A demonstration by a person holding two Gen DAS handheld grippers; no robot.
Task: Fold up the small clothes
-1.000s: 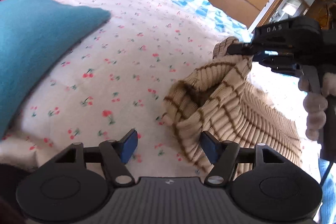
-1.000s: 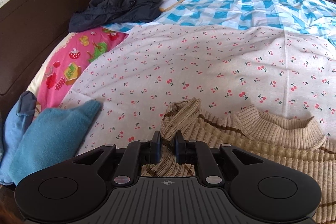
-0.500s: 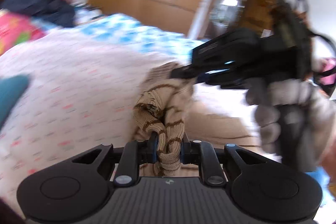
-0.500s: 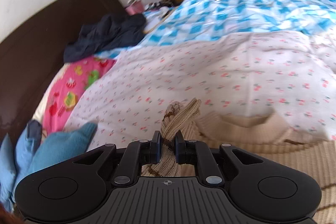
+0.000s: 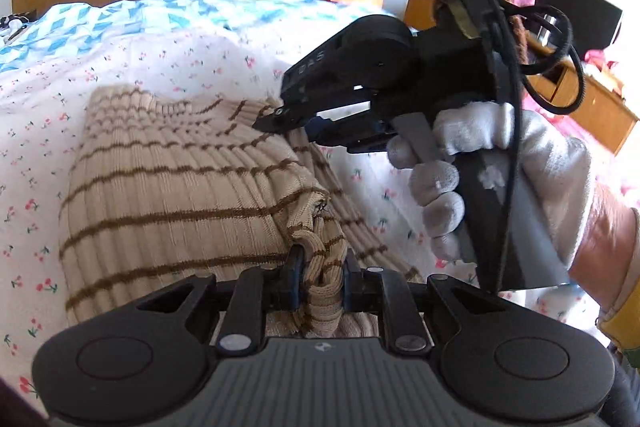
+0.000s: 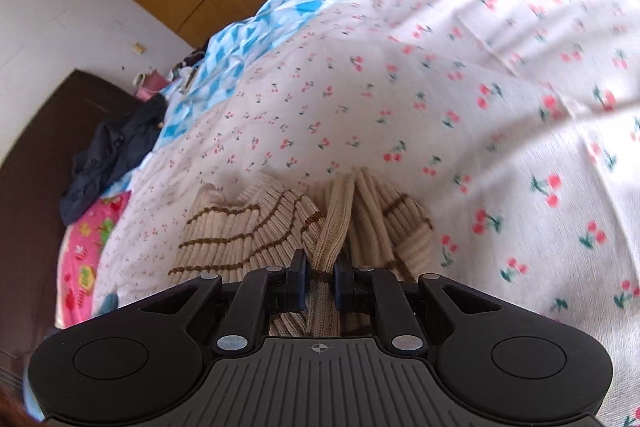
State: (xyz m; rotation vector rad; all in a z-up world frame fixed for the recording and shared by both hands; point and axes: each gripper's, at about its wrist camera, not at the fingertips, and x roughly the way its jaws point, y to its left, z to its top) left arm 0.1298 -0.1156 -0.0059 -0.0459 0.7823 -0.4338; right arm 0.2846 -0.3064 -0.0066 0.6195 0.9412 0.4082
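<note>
White cherry-print bedsheet (image 5: 168,67) spreads wide, and the striped beige sweater (image 5: 168,195) lies on it. A gloved hand (image 5: 500,163) holds the right gripper (image 5: 276,121) tipped down at the sweater's far edge, jaws pinching the knit. The left gripper (image 5: 318,277) points down too, jaws pressed on a bunch of the near edge (image 5: 320,291). A second ago the left jaws were spread wide with nothing in them. Both grippers have rolled and swung across the bed since then, and the blue cloth is gone from the left view
</note>
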